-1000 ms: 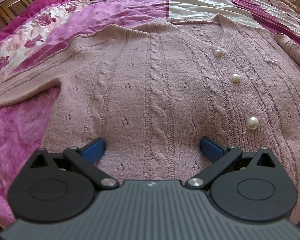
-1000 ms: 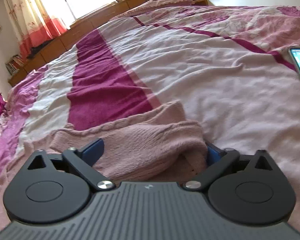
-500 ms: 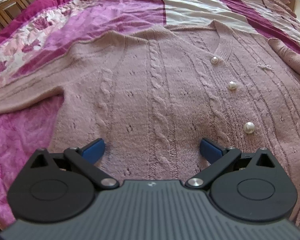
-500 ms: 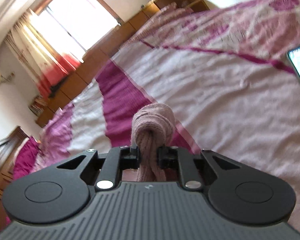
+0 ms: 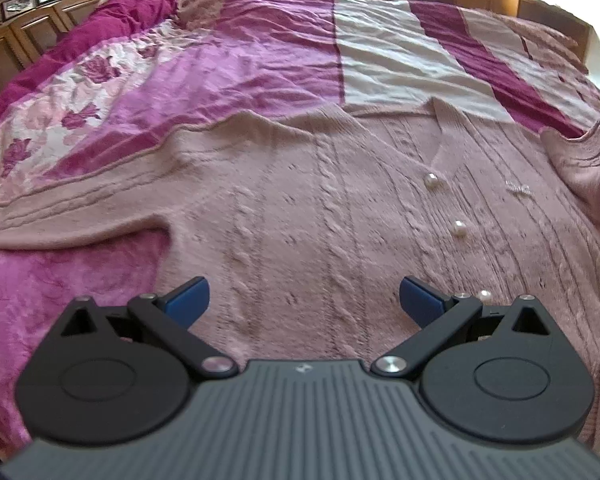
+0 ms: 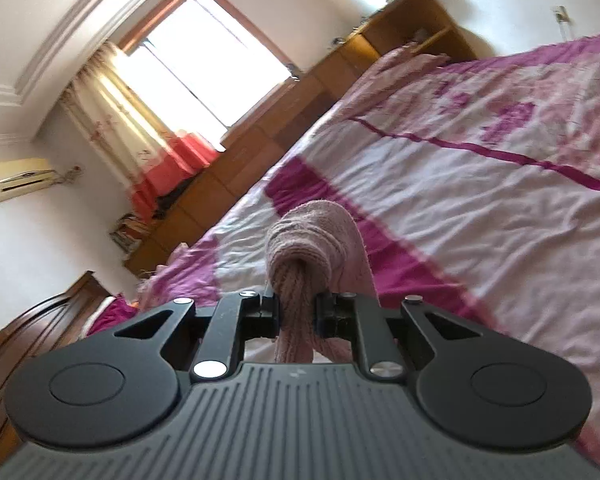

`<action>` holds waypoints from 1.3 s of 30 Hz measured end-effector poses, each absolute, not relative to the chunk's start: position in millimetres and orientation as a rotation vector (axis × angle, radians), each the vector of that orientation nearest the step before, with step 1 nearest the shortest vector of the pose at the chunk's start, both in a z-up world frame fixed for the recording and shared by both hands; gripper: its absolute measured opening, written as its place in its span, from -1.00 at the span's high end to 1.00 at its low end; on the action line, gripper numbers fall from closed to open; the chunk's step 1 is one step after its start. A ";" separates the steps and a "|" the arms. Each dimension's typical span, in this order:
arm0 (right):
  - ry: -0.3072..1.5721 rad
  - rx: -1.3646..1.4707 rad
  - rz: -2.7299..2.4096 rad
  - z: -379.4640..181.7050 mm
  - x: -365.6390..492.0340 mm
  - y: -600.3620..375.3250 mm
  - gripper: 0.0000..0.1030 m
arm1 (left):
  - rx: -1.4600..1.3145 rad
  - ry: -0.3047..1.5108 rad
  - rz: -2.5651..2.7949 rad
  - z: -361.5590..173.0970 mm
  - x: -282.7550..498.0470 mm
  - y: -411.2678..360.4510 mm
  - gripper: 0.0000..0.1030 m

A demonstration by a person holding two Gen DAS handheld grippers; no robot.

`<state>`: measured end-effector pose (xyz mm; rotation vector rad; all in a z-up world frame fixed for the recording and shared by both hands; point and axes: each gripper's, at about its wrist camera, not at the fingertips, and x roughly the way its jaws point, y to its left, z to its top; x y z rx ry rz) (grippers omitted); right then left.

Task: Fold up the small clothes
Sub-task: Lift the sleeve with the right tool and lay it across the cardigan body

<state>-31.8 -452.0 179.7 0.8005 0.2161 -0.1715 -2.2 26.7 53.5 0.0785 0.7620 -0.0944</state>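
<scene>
Lying flat on a pink-and-magenta bedspread (image 5: pixel 260 60), a dusty-pink cable-knit cardigan with pearl buttons (image 5: pixel 320 208) sits beneath the left gripper (image 5: pixel 304 300), jaws spread; the right gripper (image 6: pixel 298 312) pinches its bunched sleeve (image 6: pixel 308 240), lifted.

Bed with magenta-and-white floral bedspread (image 5: pixel 228 68) — pink cable-knit cardigan (image 5: pixel 300 216) spread flat on it.

Bedspread (image 5: pixel 228 60) beyond cardigan (image 5: pixel 300 208) open; raised sleeve (image 5: pixel 588 160) blocks right side; left side open.

Daylight is glaring through the window (image 6: pixel 204 68), washing it out, while fisheye bending and motion blur are softening the bed (image 6: pixel 500 208) edges.
</scene>
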 end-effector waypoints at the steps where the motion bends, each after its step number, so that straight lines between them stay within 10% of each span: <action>1: 0.214 0.798 -0.153 185.3 -28.6 -445.3 0.68 | 0.075 0.754 -0.087 56.0 -2.6 29.8 -1.00; 14: 0.293 0.821 0.027 201.3 27.8 -323.9 0.68 | 0.050 0.671 0.043 81.8 -10.8 78.3 -1.00; 36: 0.654 0.851 -0.031 24.6 73.6 -240.8 0.65 | 0.061 0.722 0.048 63.3 -17.1 90.6 -1.00; 39: 0.688 0.815 -0.048 13.8 73.8 -240.1 0.30 | 0.063 0.727 0.042 62.3 -16.6 87.9 -1.00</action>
